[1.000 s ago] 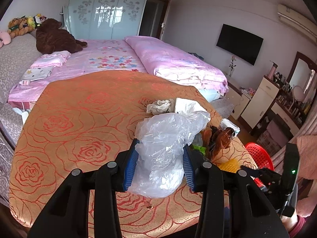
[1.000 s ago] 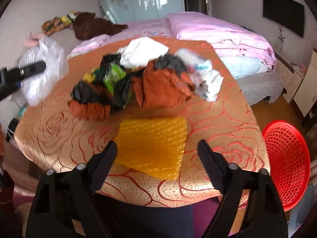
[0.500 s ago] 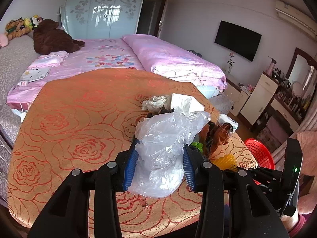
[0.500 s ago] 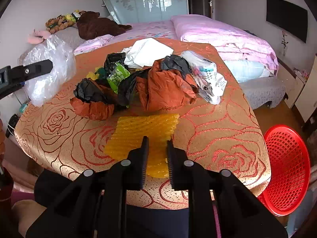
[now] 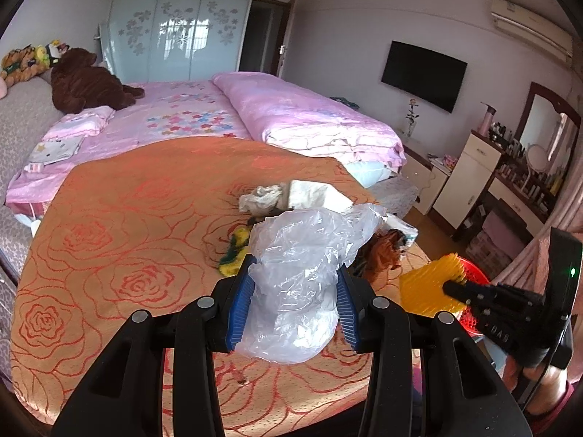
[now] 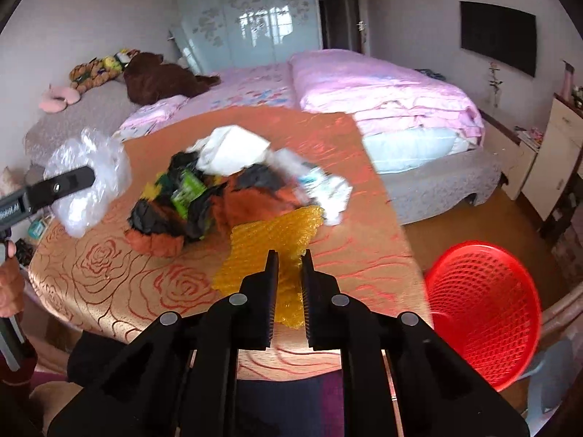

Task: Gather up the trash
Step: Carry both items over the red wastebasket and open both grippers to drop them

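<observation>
The right tongs (image 6: pixel 288 273) are clenching the near edge of the yellow bubble wrap (image 6: pixel 277 240), which is hanging from the pads just above the table (image 6: pixel 109 273) and reaching back towards the trash pile (image 6: pixel 218 196). The left tongs (image 5: pixel 296 302) are gripping a crumpled clear plastic bag (image 5: pixel 306 273) between their blue pads (image 5: pixel 240 302), holding it over the table on the near side of the pile. Beyond the pile the pink bed (image 6: pixel 382 87) is lying, while the red basket (image 6: pixel 484 313) is sitting off the table's right edge, apart from the pile.
</observation>
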The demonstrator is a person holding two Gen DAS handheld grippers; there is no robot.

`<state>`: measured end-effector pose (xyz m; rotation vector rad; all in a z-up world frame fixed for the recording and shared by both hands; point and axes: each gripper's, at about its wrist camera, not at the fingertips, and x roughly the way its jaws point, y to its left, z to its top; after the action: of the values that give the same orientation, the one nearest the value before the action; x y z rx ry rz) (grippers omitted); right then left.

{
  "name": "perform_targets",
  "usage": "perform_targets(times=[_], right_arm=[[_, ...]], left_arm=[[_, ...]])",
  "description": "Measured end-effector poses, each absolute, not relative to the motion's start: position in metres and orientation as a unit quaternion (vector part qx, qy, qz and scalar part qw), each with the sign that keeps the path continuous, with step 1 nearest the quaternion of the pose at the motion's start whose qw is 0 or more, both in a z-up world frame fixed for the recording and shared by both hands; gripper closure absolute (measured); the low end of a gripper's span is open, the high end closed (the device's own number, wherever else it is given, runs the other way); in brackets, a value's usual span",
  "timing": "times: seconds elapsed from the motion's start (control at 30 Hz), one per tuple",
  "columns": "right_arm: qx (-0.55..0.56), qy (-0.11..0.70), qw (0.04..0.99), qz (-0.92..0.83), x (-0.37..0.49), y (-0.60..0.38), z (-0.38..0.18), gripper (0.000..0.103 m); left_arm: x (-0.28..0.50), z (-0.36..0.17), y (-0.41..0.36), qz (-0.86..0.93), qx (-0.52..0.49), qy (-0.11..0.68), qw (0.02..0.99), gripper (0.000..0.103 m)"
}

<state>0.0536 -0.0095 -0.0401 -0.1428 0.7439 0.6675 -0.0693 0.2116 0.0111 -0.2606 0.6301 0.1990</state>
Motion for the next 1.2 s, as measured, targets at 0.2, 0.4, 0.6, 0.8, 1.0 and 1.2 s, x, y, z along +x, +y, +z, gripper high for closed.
perform_targets(times=[0.2,0.4,0.6,0.8,1.0,1.2], right_arm=[[-0.05,0.345,0.892,0.289,0.066,-0.039,-0.028,0.09],[-0.037,0.333,0.907,0.256,0.079,-0.07,-0.016,0.09],[-0.028,0.32,0.921,0.219,0.089,-0.1,-0.006,0.09],[-0.006,0.319,0.931,0.177,0.097,-0.136,-0.006,0.09],[0.011,0.324,0.936,0.137,0.103,-0.167,-0.012,0.09],[0.027,0.34,0.935,0.099,0.111,-0.193,-0.026,0.09]], left_arm=[[-0.059,0.019,0.194,0.077,-0.111,0.303,0.943,0.063],[-0.038,0.029,0.166,0.049,-0.085,0.3,0.949,0.063],[-0.008,0.031,0.131,0.004,-0.081,0.306,0.949,0.063],[0.025,0.029,0.081,-0.043,-0.059,0.319,0.945,0.063],[0.053,0.02,0.037,-0.085,-0.039,0.333,0.938,0.063],[0.081,0.002,0.0,-0.116,-0.022,0.355,0.927,0.063]])
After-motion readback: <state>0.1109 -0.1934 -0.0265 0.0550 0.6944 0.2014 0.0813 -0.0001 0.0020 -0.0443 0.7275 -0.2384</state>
